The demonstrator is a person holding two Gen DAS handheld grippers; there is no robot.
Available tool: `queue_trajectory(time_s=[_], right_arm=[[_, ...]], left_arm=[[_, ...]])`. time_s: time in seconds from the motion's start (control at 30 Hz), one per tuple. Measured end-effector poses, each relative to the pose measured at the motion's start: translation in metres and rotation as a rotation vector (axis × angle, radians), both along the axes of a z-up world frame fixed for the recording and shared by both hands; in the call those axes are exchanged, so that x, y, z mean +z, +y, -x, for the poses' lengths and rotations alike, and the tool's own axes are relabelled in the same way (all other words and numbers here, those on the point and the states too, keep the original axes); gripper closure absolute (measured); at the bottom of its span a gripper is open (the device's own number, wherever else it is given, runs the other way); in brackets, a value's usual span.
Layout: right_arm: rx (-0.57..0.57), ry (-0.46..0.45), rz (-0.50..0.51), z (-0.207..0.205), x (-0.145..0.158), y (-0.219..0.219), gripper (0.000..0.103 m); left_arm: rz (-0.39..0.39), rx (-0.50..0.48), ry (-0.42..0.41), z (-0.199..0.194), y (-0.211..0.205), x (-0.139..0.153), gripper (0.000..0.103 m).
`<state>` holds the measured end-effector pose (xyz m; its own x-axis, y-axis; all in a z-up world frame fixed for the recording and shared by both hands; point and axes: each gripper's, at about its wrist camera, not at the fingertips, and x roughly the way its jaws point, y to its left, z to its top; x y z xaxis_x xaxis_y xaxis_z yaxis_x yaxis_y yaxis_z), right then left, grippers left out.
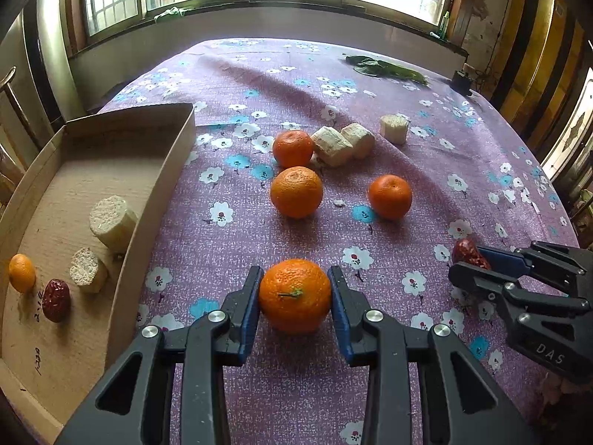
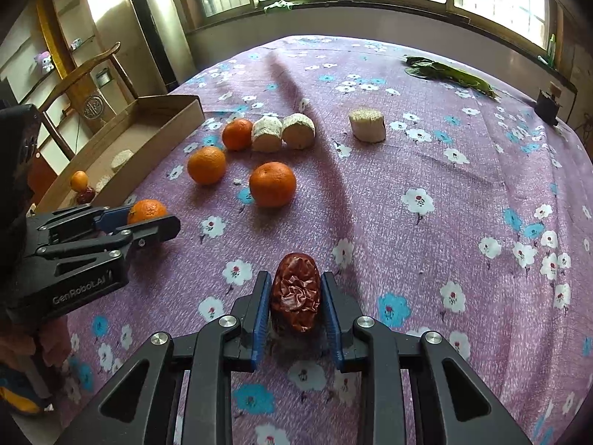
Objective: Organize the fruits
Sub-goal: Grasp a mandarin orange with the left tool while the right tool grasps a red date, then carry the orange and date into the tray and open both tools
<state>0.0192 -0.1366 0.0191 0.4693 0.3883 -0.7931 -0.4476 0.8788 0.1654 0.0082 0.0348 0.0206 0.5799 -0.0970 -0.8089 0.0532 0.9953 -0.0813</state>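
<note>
My left gripper [image 1: 294, 278] is shut on a mandarin [image 1: 294, 296] low over the purple flowered tablecloth [image 1: 426, 170]; it also shows in the right wrist view [image 2: 146, 210]. My right gripper [image 2: 295, 282] is shut on a wrinkled red date [image 2: 295, 293], which also shows in the left wrist view [image 1: 470, 253]. Three more mandarins [image 1: 296, 192] [image 1: 390, 197] [image 1: 292, 148] and three pale sugarcane chunks [image 1: 331, 145] [image 1: 394, 128] lie mid-table. A cardboard tray [image 1: 163, 170] at the left holds two cane chunks [image 1: 111, 220], a small orange [image 1: 22, 272] and a date [image 1: 55, 299].
Green leafy vegetables [image 1: 385, 68] lie at the table's far right. A small dark object [image 1: 461, 81] sits by the far right edge. A wooden chair [image 2: 89, 85] stands beyond the tray. Windows run along the back wall.
</note>
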Motion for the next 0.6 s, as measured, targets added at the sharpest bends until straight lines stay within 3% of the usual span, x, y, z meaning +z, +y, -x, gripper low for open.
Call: queue_trajectory(time_s=[0.23,0.6], right_arm=[[0.034,-0.039,-0.039,0.014,0.023,0.011,0.074],[0.133,-0.062,-0.037,0.019,0.04,0.067,0.074]], left_arm=[[-0.017,0.002,-0.042,0.017,0.007,0.018,0.069],[-0.073,0.079,-0.103,0.033,0.048,0.041,0.069]])
